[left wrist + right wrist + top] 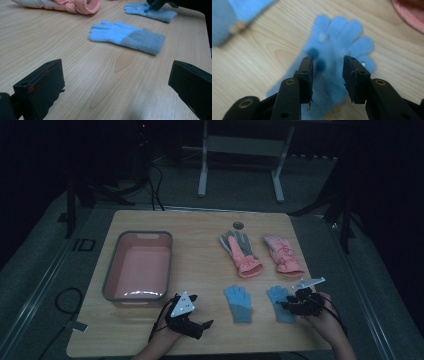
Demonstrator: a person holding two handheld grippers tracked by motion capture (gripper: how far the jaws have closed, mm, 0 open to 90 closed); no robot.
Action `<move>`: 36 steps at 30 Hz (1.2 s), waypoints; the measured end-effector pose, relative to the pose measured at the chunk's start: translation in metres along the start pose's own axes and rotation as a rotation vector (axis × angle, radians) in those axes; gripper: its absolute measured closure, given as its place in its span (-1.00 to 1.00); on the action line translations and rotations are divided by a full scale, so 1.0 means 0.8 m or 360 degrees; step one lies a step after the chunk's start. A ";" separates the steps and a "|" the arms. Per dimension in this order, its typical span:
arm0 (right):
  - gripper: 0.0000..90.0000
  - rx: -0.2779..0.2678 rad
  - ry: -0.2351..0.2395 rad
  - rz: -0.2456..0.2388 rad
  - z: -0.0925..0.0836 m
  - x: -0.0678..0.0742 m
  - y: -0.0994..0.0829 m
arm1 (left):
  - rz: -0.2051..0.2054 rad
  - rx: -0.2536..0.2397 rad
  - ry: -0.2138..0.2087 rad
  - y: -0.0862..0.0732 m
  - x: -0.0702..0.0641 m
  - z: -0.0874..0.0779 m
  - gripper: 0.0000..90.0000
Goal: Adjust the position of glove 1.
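Two blue knit gloves with grey cuffs lie near the table's front edge, the left one (238, 303) (127, 36) (237, 15) and the right one (279, 301) (150, 11) (342, 37). My right gripper (285, 304) (328, 63) (156, 3) hovers low over the right blue glove's palm, jaws a narrow gap apart with fabric under them, not clamped. My left gripper (201, 311) (116, 82) rests on bare wood left of the left blue glove, jaws spread wide and empty. Behind lie two pink gloves, one grey-palmed (240, 252) (75, 5) and one all pink (283, 254) (412, 12).
A pink bin with a grey rim (111, 270) stands empty on the left half of the wooden table (200, 235). A small round dark disc (238, 225) lies near the back edge. Dark floor and a white frame stand beyond the table.
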State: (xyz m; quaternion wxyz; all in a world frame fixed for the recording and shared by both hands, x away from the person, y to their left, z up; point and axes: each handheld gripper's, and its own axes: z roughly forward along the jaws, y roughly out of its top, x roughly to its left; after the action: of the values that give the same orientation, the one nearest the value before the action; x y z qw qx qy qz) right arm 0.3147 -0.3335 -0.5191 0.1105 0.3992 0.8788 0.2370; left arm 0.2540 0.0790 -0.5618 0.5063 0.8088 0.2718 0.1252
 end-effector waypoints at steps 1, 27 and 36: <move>0.35 0.0015 0.0003 -0.0008 0.002 -0.001 0.000 | 0.0000 0.0000 0.0001 0.000 0.000 0.000 -0.99; 0.89 -0.0124 -0.0047 0.0107 -0.036 0.020 0.034 | 0.0000 0.0008 0.0003 0.000 0.000 0.001 -0.99; 0.89 -0.0201 0.0017 0.0017 -0.049 0.054 0.073 | 0.0005 0.0017 -0.0002 0.000 0.000 0.001 -0.99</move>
State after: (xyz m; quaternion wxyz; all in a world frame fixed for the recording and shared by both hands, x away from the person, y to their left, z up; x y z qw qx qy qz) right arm 0.3089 -0.2803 -0.4560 0.1296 0.3949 0.8605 0.2946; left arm 0.2543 0.0785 -0.5619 0.5019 0.8120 0.2709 0.1241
